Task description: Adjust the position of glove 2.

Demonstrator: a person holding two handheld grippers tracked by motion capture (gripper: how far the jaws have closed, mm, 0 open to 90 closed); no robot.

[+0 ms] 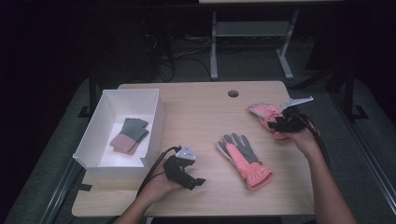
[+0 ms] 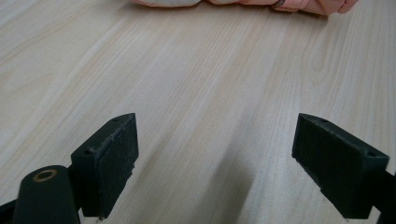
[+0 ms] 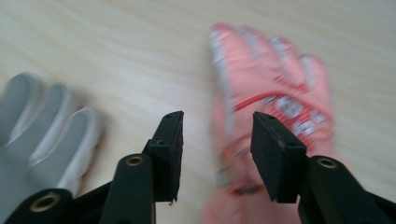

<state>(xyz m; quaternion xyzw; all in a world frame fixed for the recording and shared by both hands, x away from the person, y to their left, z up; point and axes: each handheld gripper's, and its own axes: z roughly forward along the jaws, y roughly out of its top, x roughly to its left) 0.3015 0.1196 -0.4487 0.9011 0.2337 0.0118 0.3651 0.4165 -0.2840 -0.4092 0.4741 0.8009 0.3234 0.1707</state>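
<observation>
a pink glove [image 1: 264,113] lies near the table's [image 1: 196,116] right far side, the right gripper [image 1: 275,125] just over it, jaws partly apart, gripping nothing. a grey-palmed pink glove [image 1: 243,159] lies mid-table. the left gripper [image 1: 196,183] hovers wide apart beside a white box [image 1: 156,122] holding folded socks [image 1: 129,136].

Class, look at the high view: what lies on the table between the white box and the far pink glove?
The grey-palmed pink glove lies between the white box and the far pink glove, with bare wooden table around it.
</observation>
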